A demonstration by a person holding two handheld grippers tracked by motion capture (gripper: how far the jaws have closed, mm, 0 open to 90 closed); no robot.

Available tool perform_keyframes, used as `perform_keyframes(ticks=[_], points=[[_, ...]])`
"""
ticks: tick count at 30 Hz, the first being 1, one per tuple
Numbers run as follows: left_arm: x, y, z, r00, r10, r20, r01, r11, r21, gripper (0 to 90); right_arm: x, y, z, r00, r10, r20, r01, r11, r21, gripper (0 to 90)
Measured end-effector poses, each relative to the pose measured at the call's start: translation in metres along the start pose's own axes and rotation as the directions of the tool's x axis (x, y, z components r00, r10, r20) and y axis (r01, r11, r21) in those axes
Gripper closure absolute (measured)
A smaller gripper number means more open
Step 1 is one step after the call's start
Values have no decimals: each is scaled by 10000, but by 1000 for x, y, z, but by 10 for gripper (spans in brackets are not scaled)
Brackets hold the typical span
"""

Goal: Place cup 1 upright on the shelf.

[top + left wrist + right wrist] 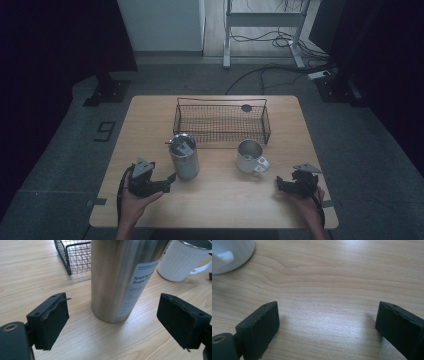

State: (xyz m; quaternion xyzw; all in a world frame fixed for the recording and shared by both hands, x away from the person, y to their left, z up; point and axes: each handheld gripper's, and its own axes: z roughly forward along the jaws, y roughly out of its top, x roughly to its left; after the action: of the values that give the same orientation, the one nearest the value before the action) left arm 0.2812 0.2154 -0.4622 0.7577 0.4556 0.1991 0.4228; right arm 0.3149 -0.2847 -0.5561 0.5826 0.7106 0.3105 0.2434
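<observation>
A tall steel tumbler [183, 157] with a white label stands upright left of the table's middle, a lid with a straw on top. My left gripper [170, 181] is just in front of it, held by a hand. In the left gripper view the tumbler [115, 270] rises straight ahead, beyond the pads, and the left gripper [115, 312] is open and touches nothing. A white ribbed mug [250, 156] stands to the right, handle toward the front right. My right gripper [280, 183] rests open near the front right, with bare wood between the jaws of the right gripper [327, 315].
A black wire basket [222, 120] stands at the back middle of the wooden table [220, 200], close behind the tumbler and mug. The basket [75, 255] and mug [182, 262] flank the tumbler in the left gripper view. The mug [229, 252] sits at the right gripper view's top left.
</observation>
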Motion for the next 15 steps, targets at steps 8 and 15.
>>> perform_keyframes(ticks=[8, 15], points=[[-4, 8, 10, 9997, 61, 243, -61, 10000, -14, 97, 0, 0, 0, 10000, 11, 11, -11, 10000, -4, 53], [-9, 15, 21, 9992, 140, 364, -145, 9998, 123, 76, 0, 0, 0, 10000, 28, 37, -28, 10000, -30, 59]])
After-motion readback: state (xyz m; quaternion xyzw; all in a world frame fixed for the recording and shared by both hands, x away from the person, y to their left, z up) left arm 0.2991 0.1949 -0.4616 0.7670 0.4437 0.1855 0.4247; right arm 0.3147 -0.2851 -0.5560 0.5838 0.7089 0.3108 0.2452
